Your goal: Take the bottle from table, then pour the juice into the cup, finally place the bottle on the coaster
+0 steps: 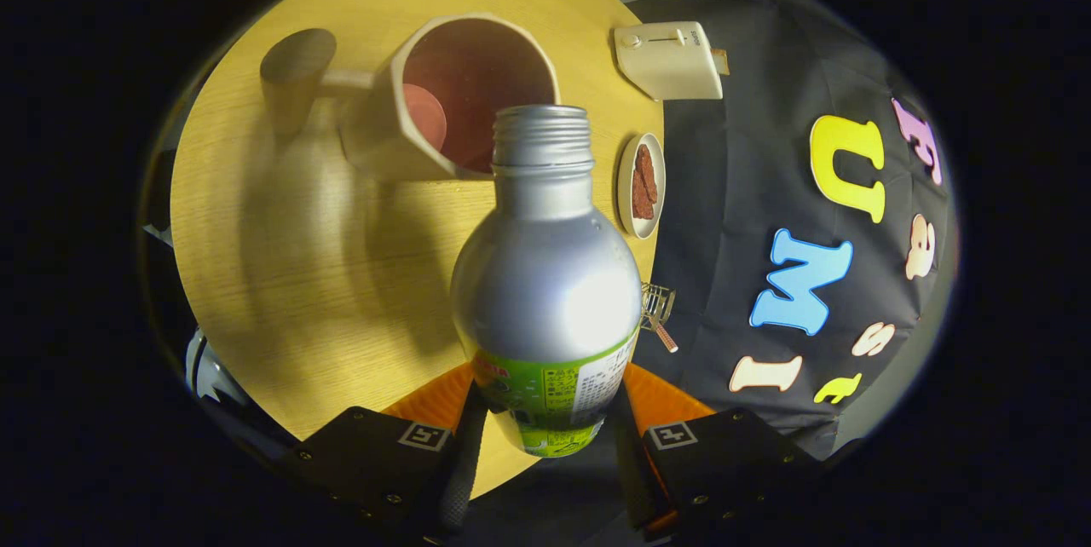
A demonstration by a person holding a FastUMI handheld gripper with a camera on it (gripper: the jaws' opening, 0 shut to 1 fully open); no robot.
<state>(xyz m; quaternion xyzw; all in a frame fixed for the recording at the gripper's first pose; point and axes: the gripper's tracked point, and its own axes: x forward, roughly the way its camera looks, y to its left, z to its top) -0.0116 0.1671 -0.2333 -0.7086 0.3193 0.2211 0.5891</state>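
Silver bottle (545, 274) clamped at the labelled lower body between both fingers of the gripper (545, 436), held off the table (281, 300) and tipped neck-first toward the cup (452, 95). Uncapped mouth sits just at the cup's near rim, over the opening. No juice seen leaving the mouth.

Pouring step, judged just begun or about to begin. Best done by keeping the mouth above the opening, not the rim, and tilting slowly so the stream lands on the inner wall; grip kept firm, since smooth metal may slip as weight shifts.

Count, near to far: 1 gripper, 1 bottle, 1 small wire item (658, 308) at the table edge, 1 dish (641, 186) with brown pieces, 1 cup, 1 round wooden piece (297, 70) left of the cup, possibly the coaster, 1 white device (669, 60) farthest.
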